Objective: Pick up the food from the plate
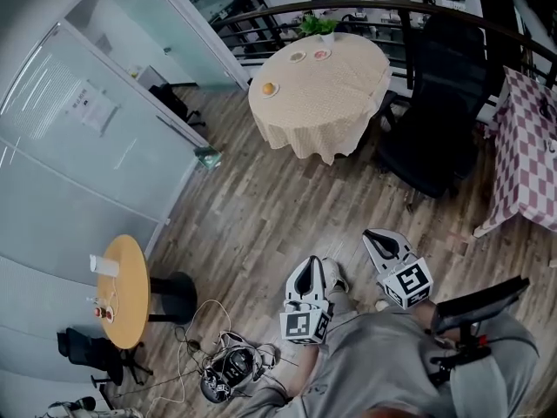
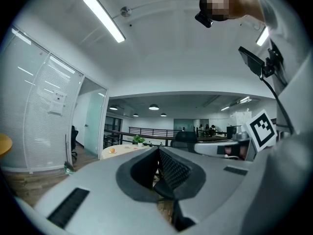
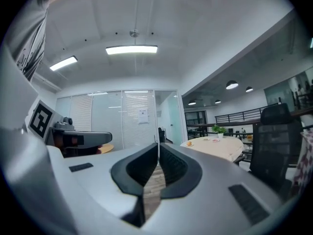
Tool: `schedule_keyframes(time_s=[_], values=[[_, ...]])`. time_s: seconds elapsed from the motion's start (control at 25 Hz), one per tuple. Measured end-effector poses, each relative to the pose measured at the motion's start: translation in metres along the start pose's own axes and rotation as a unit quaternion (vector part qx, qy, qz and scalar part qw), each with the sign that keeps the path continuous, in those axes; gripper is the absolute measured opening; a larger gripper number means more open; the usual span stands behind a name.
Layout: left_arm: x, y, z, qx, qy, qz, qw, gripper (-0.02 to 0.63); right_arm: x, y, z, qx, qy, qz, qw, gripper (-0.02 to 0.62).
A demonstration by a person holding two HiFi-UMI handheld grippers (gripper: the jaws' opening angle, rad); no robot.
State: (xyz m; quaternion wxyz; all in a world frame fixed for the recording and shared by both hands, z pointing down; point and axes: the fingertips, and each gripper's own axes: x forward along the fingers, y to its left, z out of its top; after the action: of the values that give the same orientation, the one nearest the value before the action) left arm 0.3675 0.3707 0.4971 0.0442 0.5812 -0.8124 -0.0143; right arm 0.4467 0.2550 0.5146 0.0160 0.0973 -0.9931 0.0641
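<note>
A round table with a cream cloth [image 1: 331, 103] stands far ahead across the wooden floor. On it, an orange piece of food [image 1: 268, 87] lies on a small plate at the near left, and two more small plates [image 1: 310, 56] sit by a potted plant [image 1: 318, 26]. Both grippers hang close to my body, far from the table. My left gripper [image 1: 308, 263] is shut and empty, its tips [image 2: 158, 150] meeting. My right gripper [image 1: 379, 236] is also shut with nothing between its jaws [image 3: 158, 144]. The orange food [image 3: 189, 143] shows small in the right gripper view.
A black office chair [image 1: 435, 103] stands right of the round table, and a checked-cloth table [image 1: 522, 146] is at the far right. A small wooden side table [image 1: 122, 290] with a cup stands at left by a glass partition [image 1: 78, 146]. Cables and gear [image 1: 228, 368] lie on the floor.
</note>
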Motion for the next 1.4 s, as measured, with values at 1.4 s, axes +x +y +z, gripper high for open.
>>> schedule_keyframes(time_s=[1.4], values=[[0.196,0.272,-0.014,-0.049,0.000,-0.078,0.9957,0.012,0.297,-0.008,0.047,-0.068,0.043,-0.048,0.996,0.023]])
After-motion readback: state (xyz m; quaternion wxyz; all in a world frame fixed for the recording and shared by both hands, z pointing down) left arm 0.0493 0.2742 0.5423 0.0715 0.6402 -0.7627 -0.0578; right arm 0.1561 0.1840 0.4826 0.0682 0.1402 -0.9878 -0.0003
